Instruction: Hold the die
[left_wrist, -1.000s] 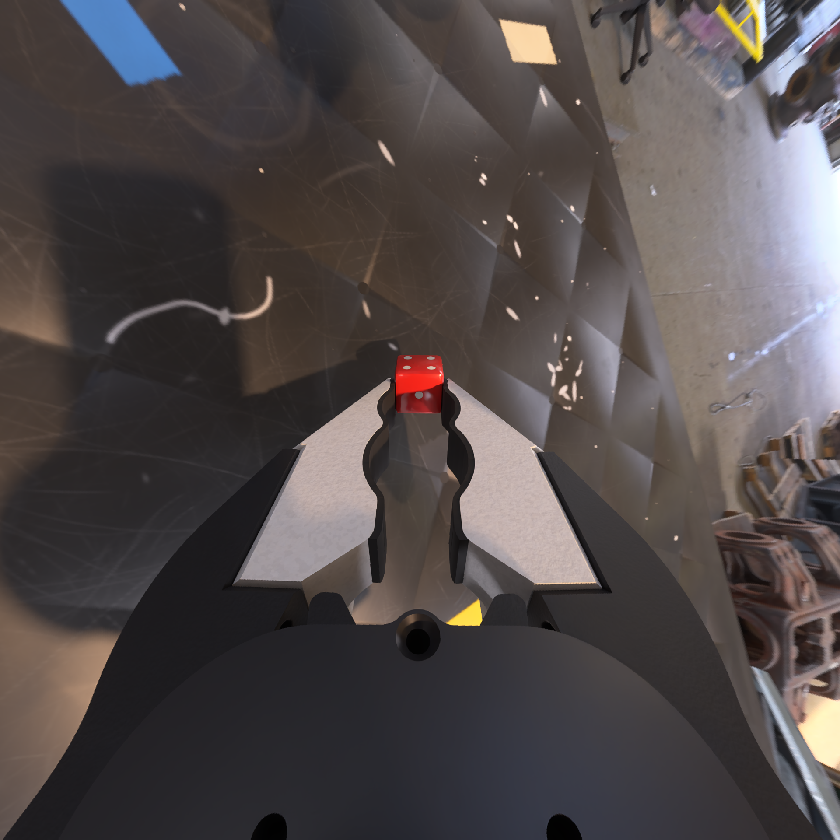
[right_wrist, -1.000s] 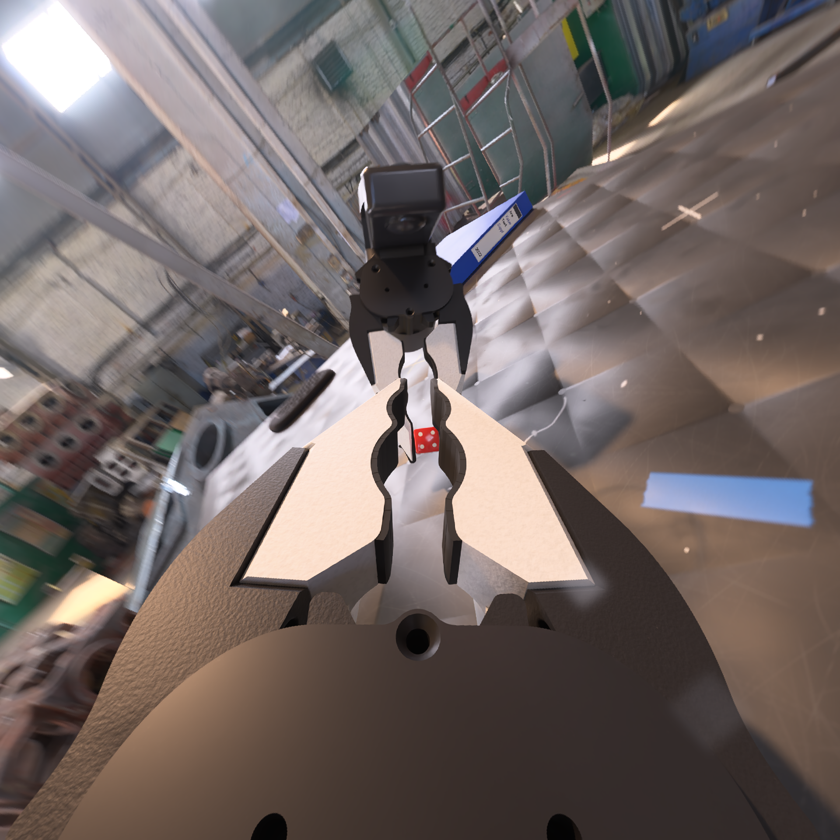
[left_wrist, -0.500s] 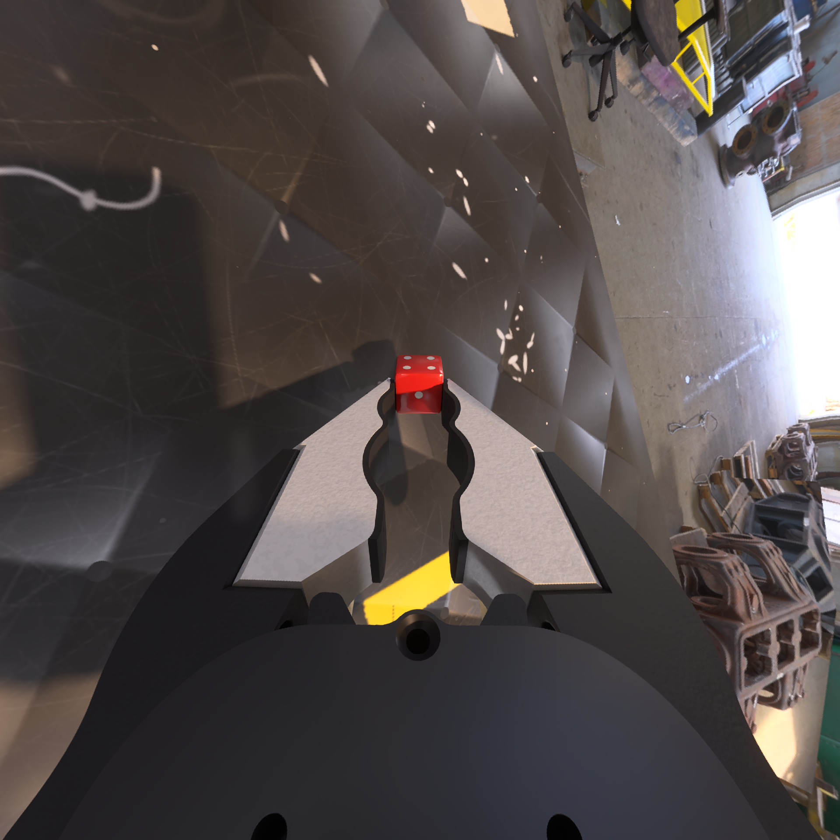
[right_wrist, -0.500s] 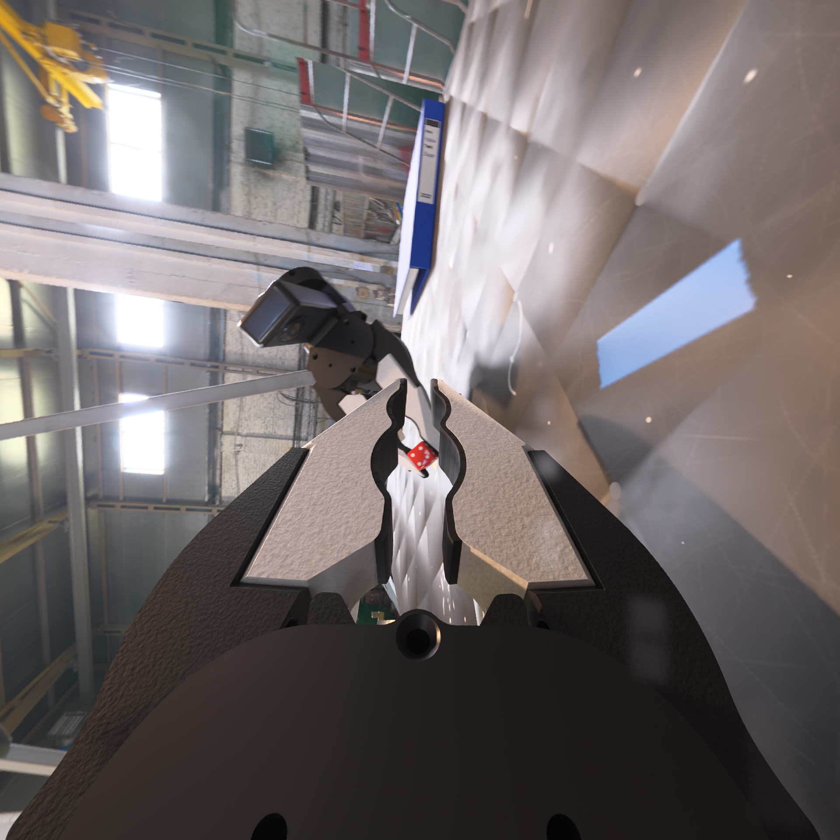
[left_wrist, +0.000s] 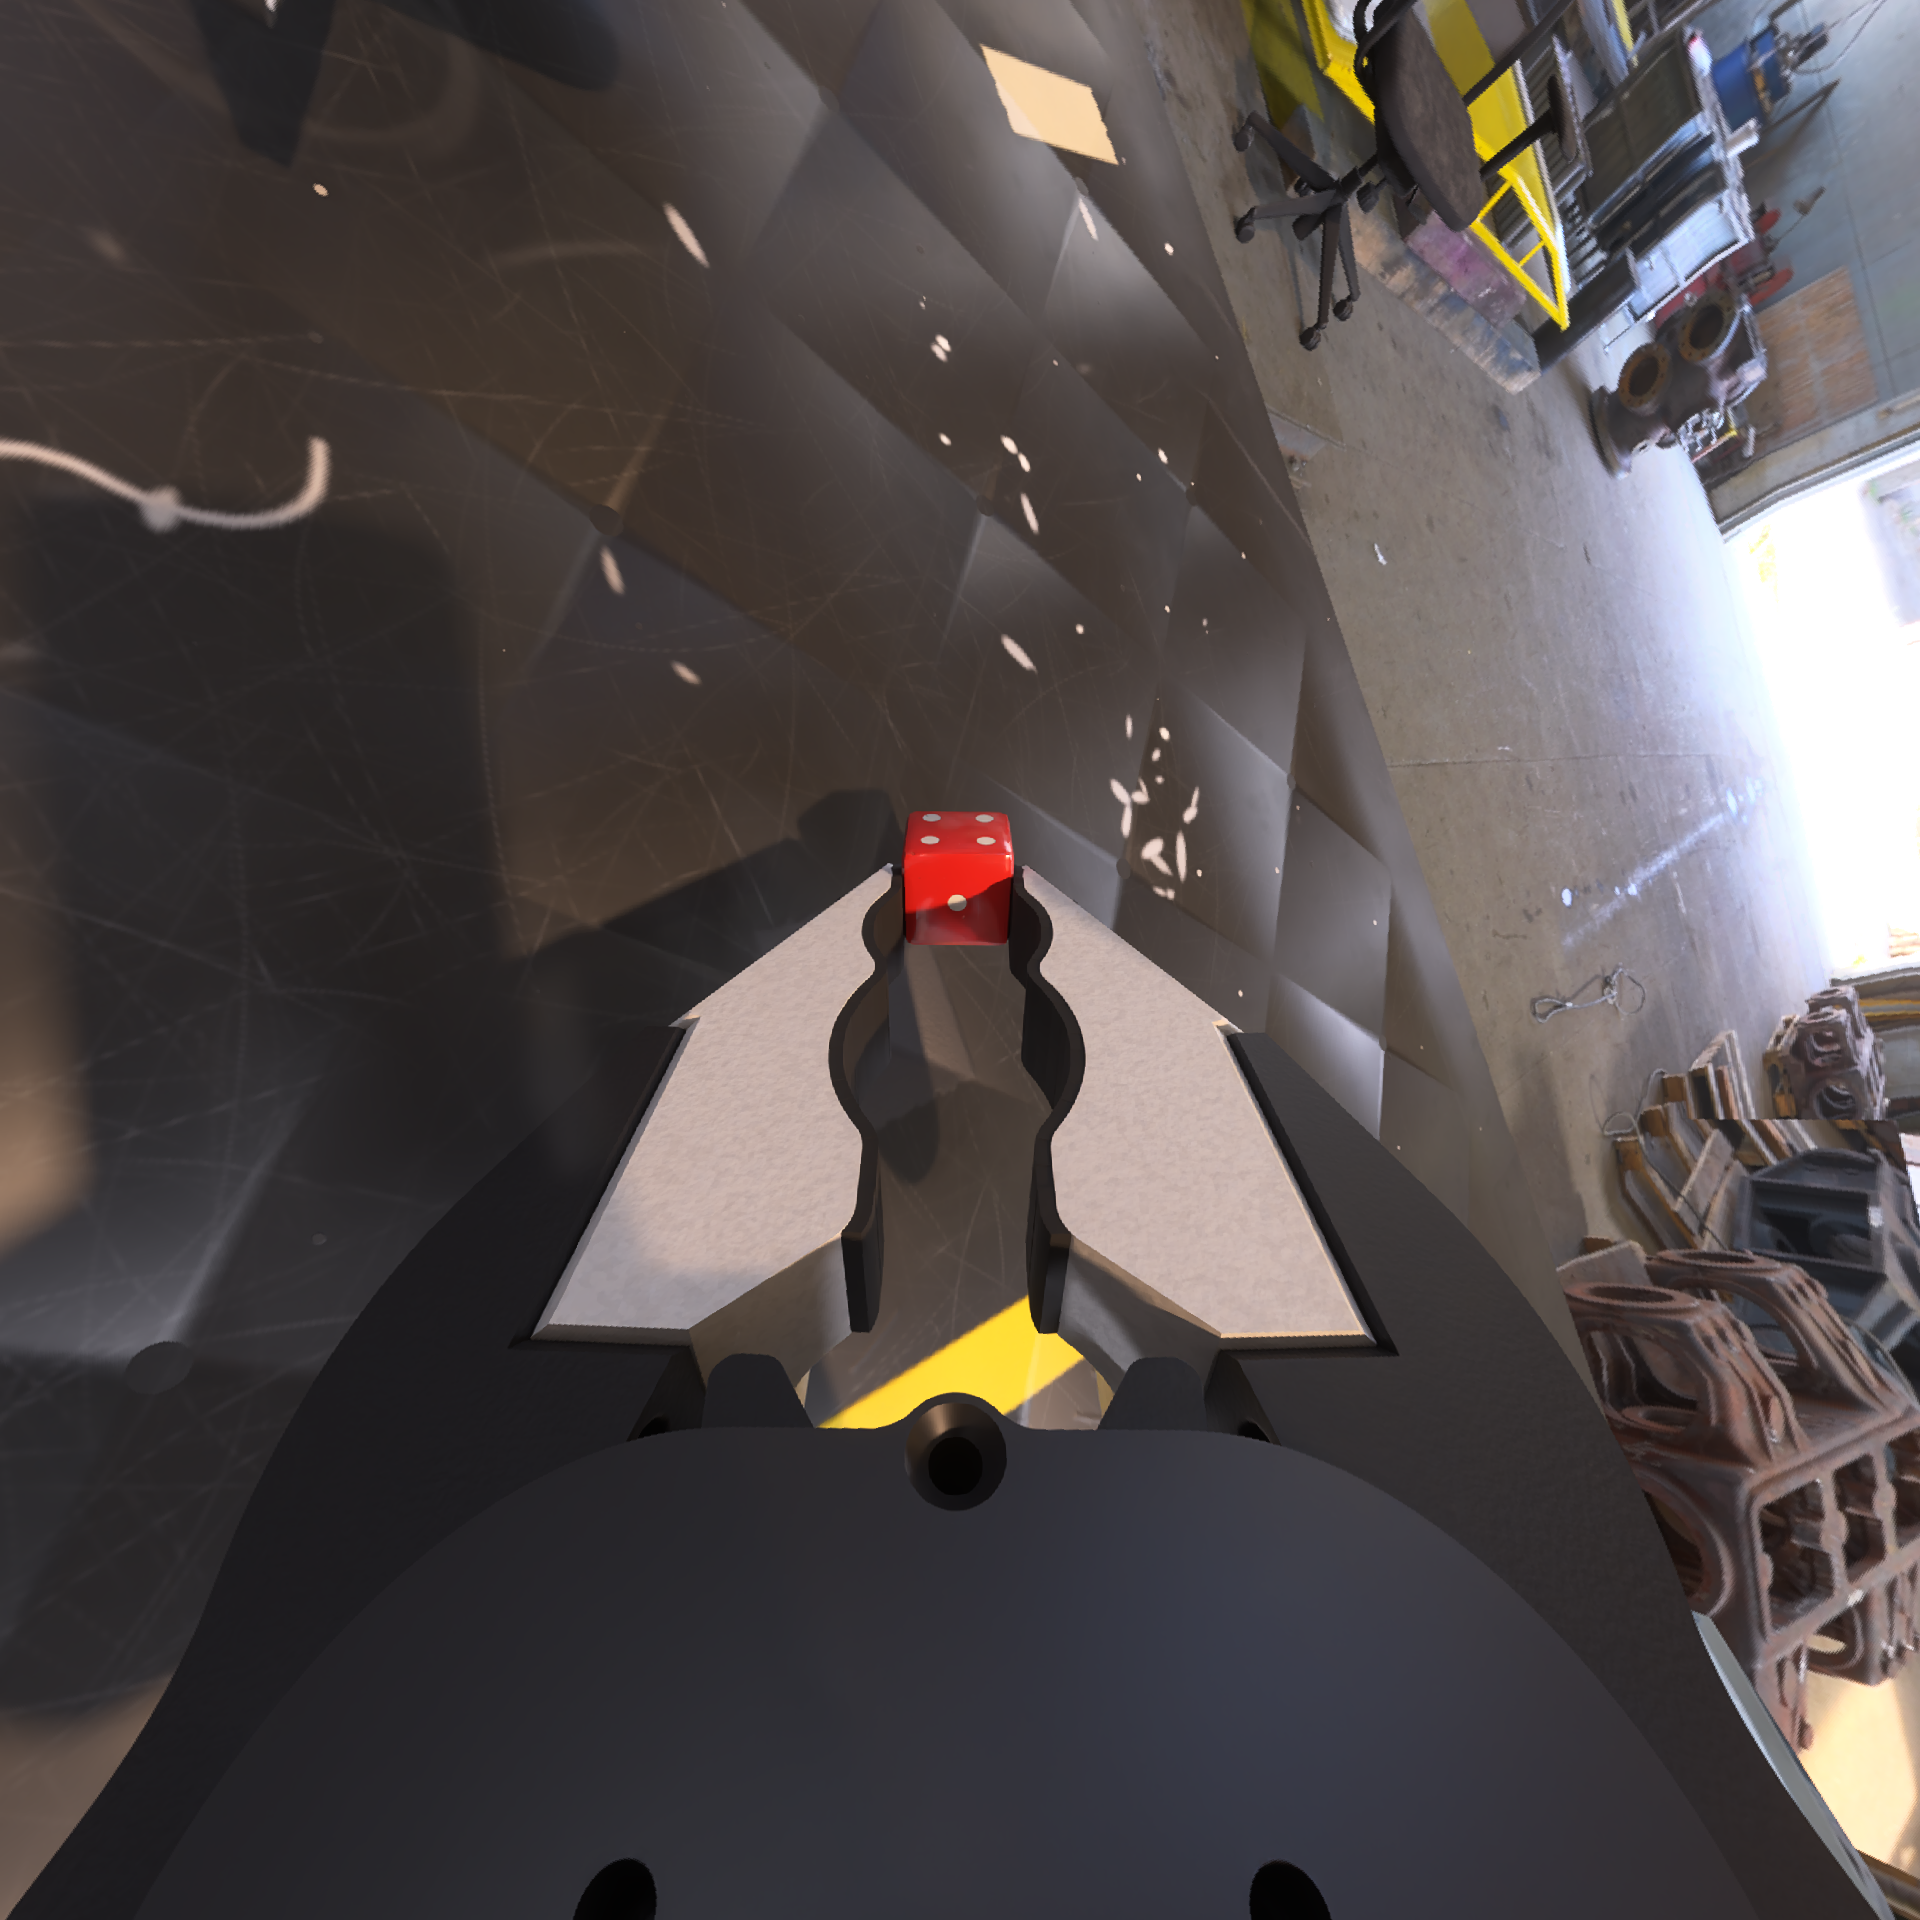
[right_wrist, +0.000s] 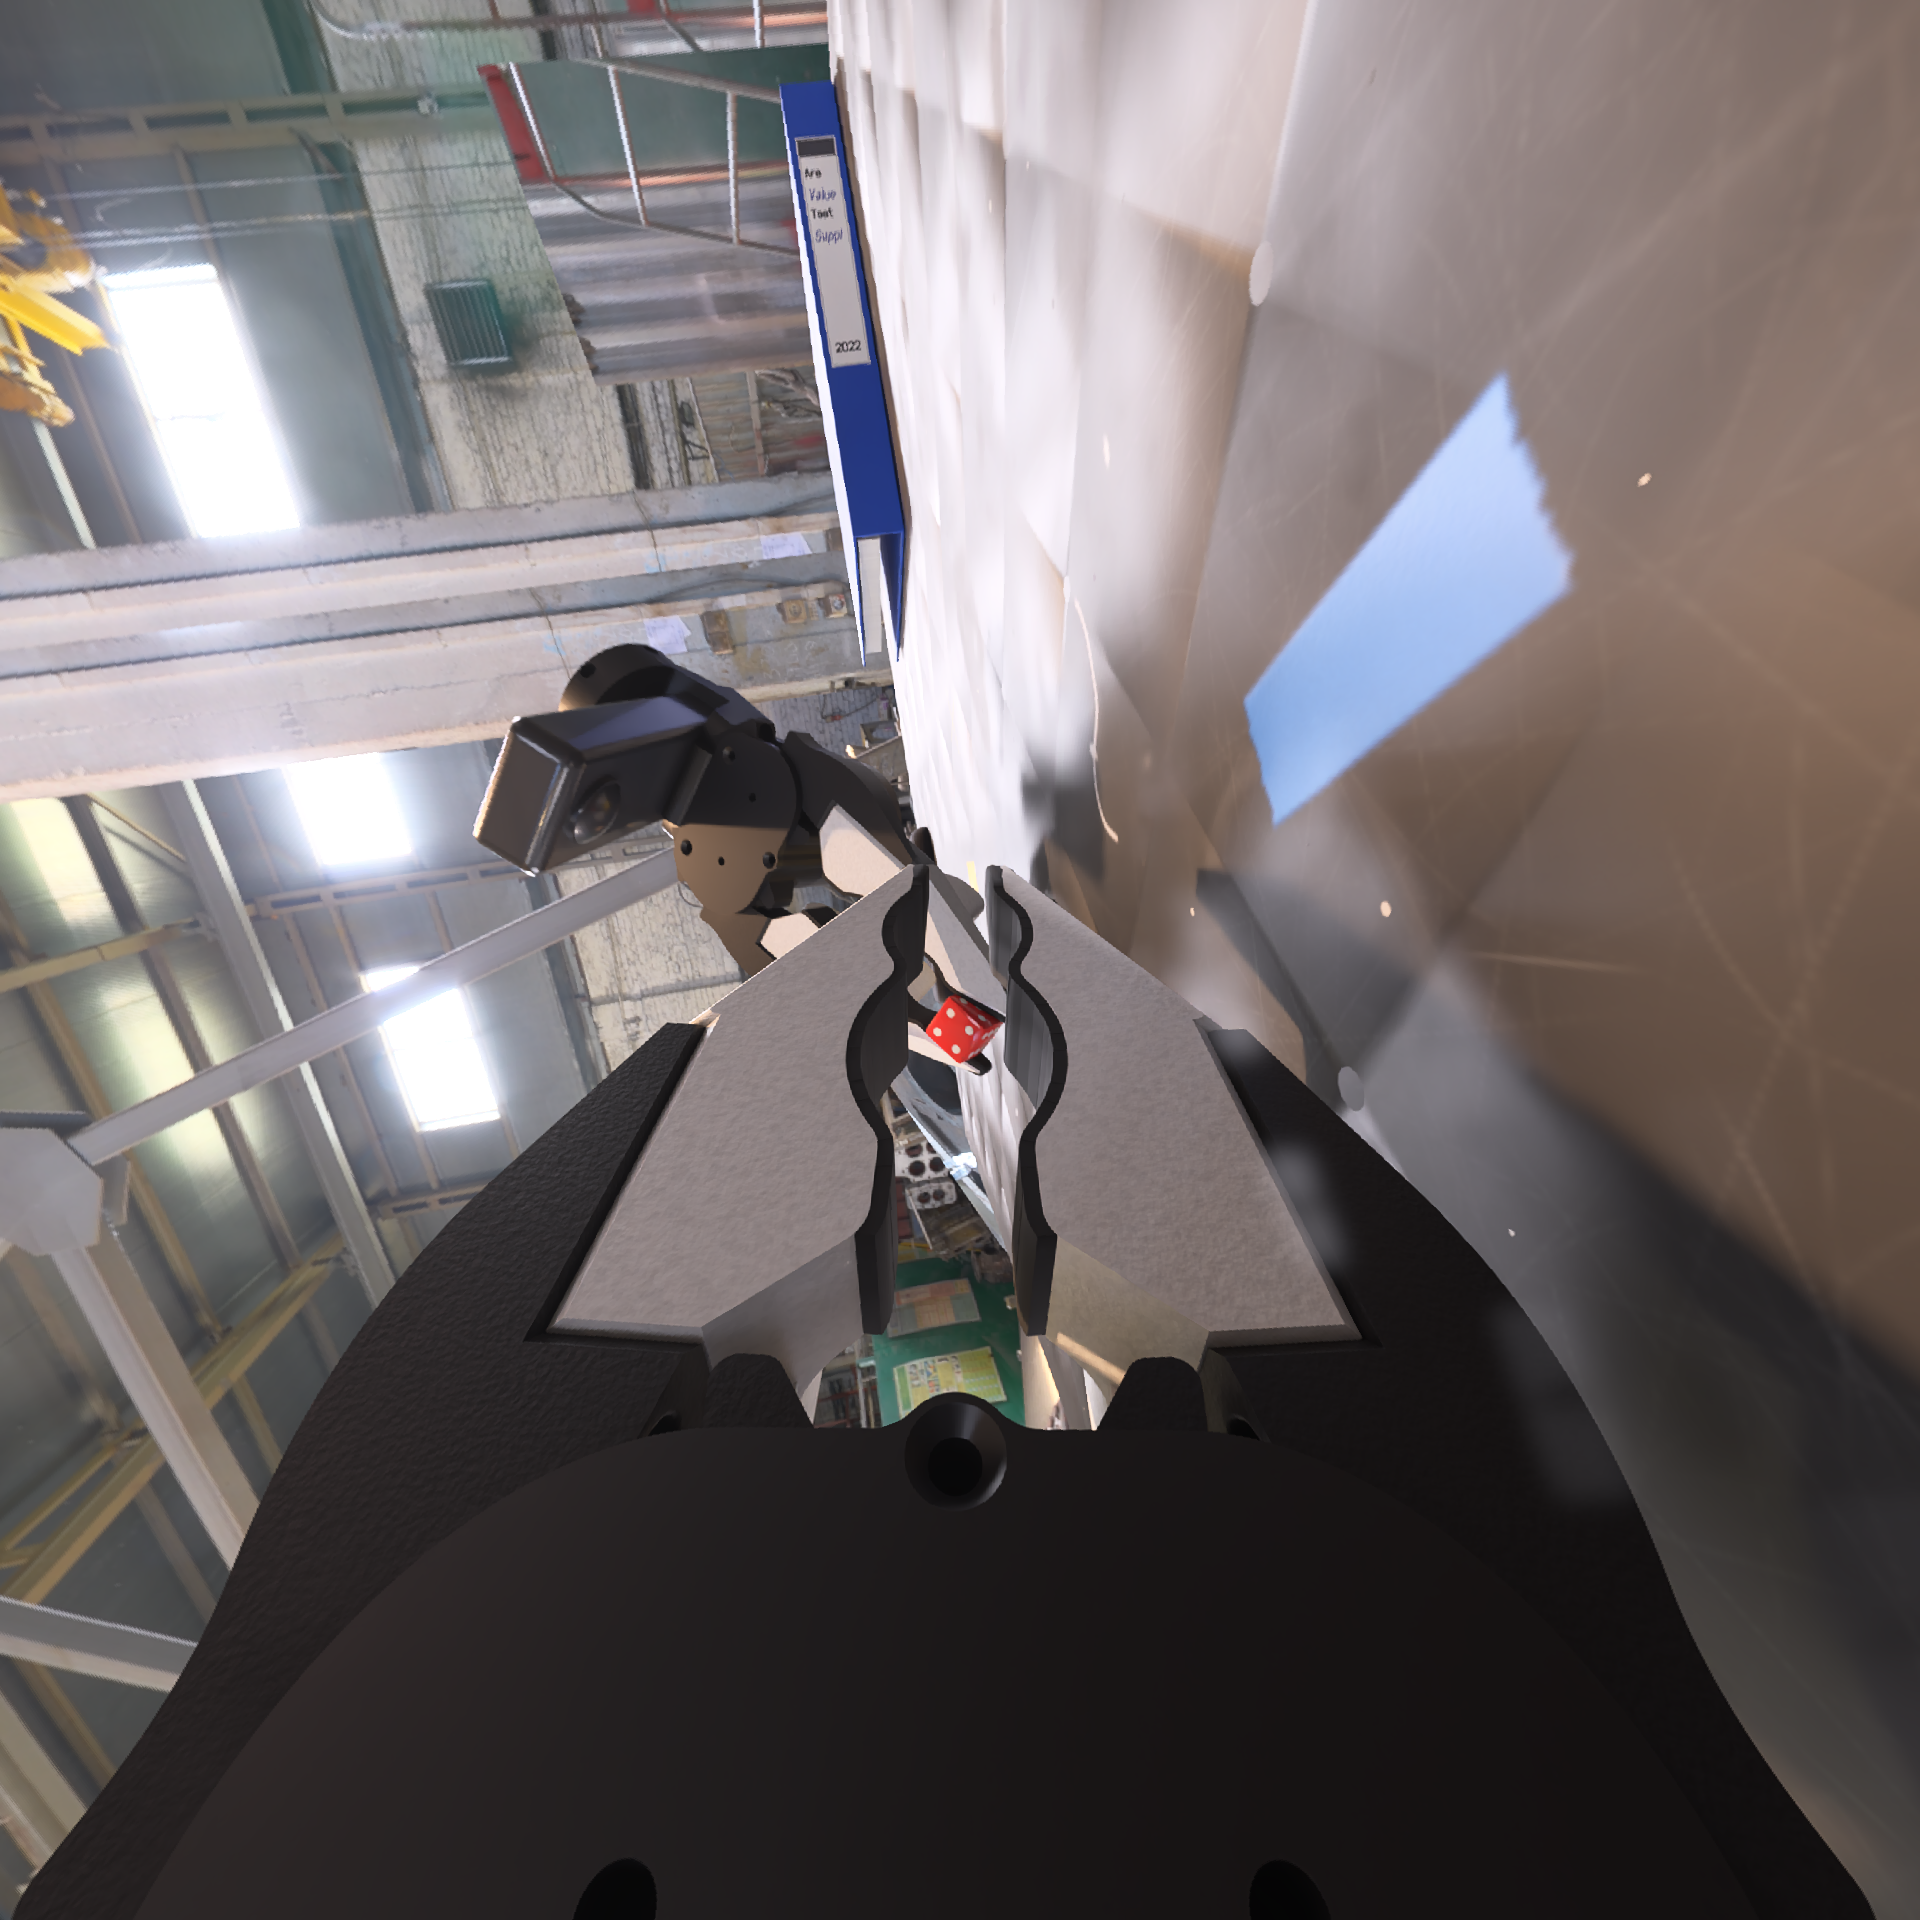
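Rotated since the earlier frame, the right gripper stands narrowly parted, empty; the die sits clamped at the left gripper tips, directly ahead.

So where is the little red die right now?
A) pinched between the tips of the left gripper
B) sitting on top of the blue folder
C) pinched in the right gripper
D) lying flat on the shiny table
A: in the left wrist view the red die sits squeezed between the tips of the left gripper, while the right gripper has only a narrow empty gap between its tips.
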